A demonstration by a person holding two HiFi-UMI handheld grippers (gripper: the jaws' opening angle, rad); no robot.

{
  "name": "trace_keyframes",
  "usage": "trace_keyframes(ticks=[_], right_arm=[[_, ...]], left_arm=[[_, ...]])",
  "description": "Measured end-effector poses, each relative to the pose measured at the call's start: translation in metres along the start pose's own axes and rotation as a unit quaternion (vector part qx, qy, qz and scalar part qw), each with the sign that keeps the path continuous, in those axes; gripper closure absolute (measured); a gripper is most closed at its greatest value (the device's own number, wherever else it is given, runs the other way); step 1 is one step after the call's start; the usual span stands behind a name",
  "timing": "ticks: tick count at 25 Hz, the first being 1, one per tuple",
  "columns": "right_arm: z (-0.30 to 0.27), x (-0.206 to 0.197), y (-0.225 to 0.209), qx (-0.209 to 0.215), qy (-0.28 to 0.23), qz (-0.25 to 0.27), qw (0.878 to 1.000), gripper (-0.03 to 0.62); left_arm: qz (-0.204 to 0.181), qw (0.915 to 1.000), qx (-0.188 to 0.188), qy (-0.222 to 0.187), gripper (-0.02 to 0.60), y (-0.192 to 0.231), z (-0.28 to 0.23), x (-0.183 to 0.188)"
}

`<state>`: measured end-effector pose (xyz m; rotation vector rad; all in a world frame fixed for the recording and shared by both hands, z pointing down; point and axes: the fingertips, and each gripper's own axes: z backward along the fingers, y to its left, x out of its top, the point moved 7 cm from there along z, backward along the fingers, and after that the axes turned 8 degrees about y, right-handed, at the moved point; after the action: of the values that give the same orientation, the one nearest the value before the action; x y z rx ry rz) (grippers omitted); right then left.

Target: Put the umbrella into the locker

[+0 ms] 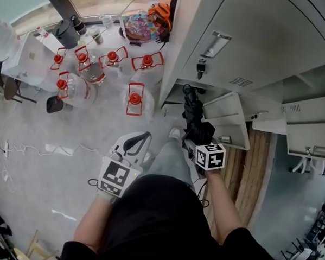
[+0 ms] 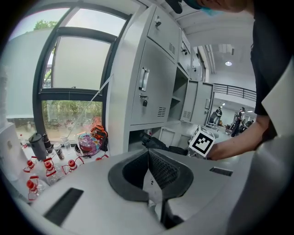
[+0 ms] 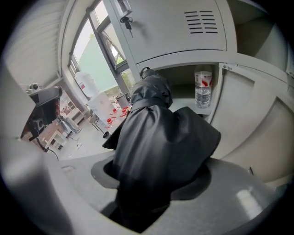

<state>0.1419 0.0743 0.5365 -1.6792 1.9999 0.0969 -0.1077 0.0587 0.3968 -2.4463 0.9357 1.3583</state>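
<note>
right tool (image 3: 151, 183) clamps the black umbrella (image 3: 156, 133) at the open locker (image 3: 180, 79); left tool (image 2: 149, 176) closed, empty

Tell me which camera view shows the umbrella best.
The right gripper view: the black folded umbrella fills the frame, clamped in the right gripper. The head view shows it small, from above, by the lockers; the left gripper view catches only a dark sliver.
</note>
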Motion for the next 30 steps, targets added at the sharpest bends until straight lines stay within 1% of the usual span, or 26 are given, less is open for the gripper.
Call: trace_keyframes(ticks=[8,13,17,22,26,30], right_arm=[[-0.044,0.024,-0.032,-0.002,0.004,-0.02,1.0,0.329],[-0.073,0.046,-0.056,-0.008,-0.004,-0.037,0.999,0.327],[-0.086,0.059,-0.071,-0.008,-0.01,-0.051,0.999,0.326],[-0.098,0.074,-0.086,-0.007,-0.019,-0.075,0.997,0.322],[-0.109,0.083,-0.092,-0.004,-0.023,-0.089,0.996,0.322],[-0.119,0.091,-0.095,0.004,-0.027,-0.11,0.994,0.321]], left_arm=[[0.01,0.9995,0.001,0.029,0.569,0.01,-0.032,0.003],[0.012,0.999,0.002,0.044,0.569,0.01,-0.047,0.007],[0.008,0.9988,0.008,0.049,0.569,0.008,-0.046,0.008],[0.016,0.9982,0.015,0.057,0.569,0.006,-0.045,0.004],[0.011,0.9979,0.013,0.062,0.569,0.001,-0.044,0.001],[0.019,0.9973,0.016,0.069,0.569,0.001,-0.041,-0.006]])
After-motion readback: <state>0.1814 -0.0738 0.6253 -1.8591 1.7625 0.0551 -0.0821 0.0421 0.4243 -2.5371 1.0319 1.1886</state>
